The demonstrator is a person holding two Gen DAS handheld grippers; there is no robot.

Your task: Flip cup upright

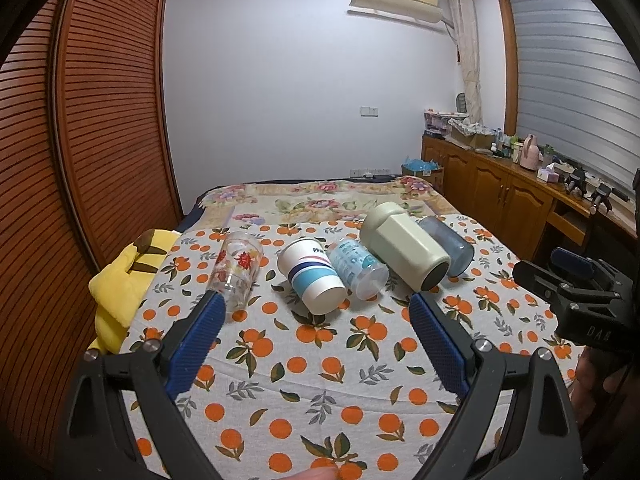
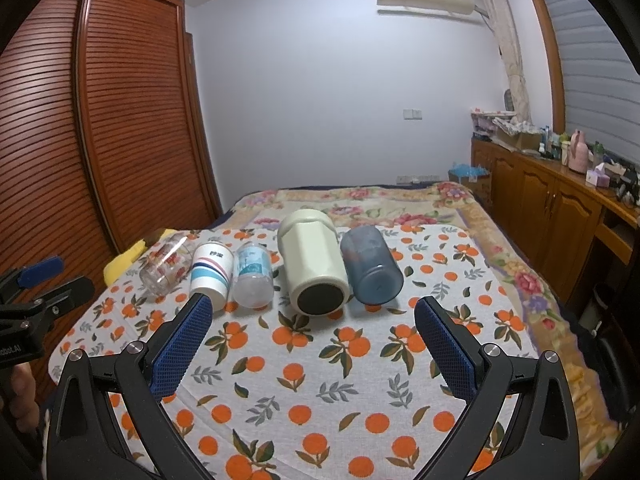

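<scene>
Orange-printed white cloth (image 2: 320,384) covered the near end of the bed, and five cups lay on their sides in a row across its far edge, bases toward the grippers, long axes running away from them. From left to right: a clear glass tumbler with red flowers (image 1: 236,268), a white paper cup with blue stripes (image 1: 310,278), a small clear plastic cup with pale blue print (image 1: 358,270), a large cream faceted mug with a dark base (image 2: 312,270), and a blue-grey translucent plastic cup (image 2: 372,266).

Both grippers hovered short of the row, fingers spread wide and holding nothing. The left gripper (image 1: 316,312) faced the paper cup; the right gripper (image 2: 314,316) faced the cream mug and seemed nearer to it. Which cup was meant could not be told.

A floral blanket (image 2: 360,200), slatted wooden wardrobe (image 2: 120,120) and wooden cabinets (image 2: 552,200) ringed the bed.
</scene>
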